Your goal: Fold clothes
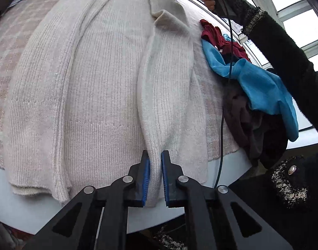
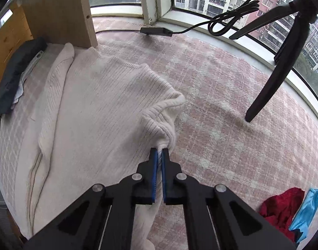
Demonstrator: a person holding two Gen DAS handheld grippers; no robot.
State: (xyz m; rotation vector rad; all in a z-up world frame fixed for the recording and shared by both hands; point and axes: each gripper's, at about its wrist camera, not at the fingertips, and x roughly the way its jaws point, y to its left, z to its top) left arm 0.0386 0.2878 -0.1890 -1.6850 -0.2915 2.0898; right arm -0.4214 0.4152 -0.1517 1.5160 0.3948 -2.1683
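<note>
Our left tongs (image 1: 155,179) and right tongs (image 2: 158,177), both clenched on the cream sweater (image 1: 108,87), which lies on the surface (image 2: 221,112), long axis running toward twelve o'clock from the left.

Cream ribbed-knit sweater (image 1: 108,87): one, with two sleeves in the left wrist view.
Red garment (image 1: 219,36): one.
Blue garment (image 1: 261,83): one.
Dark brown garment (image 1: 244,123): one, possibly more; the heap hides its edges.
Pink checked blanket (image 2: 231,125): one.
Hand-held gripper: two, left hand-held gripper (image 1: 155,179) and right hand-held gripper (image 2: 158,177), each with two blue-padded fingers.
Tripod (image 2: 284,48): one, three legs.
Black power adapter (image 2: 155,31): one.
Black cable (image 2: 227,19): one, coiled.
Dark folded cloth (image 2: 17,70): one.
</note>
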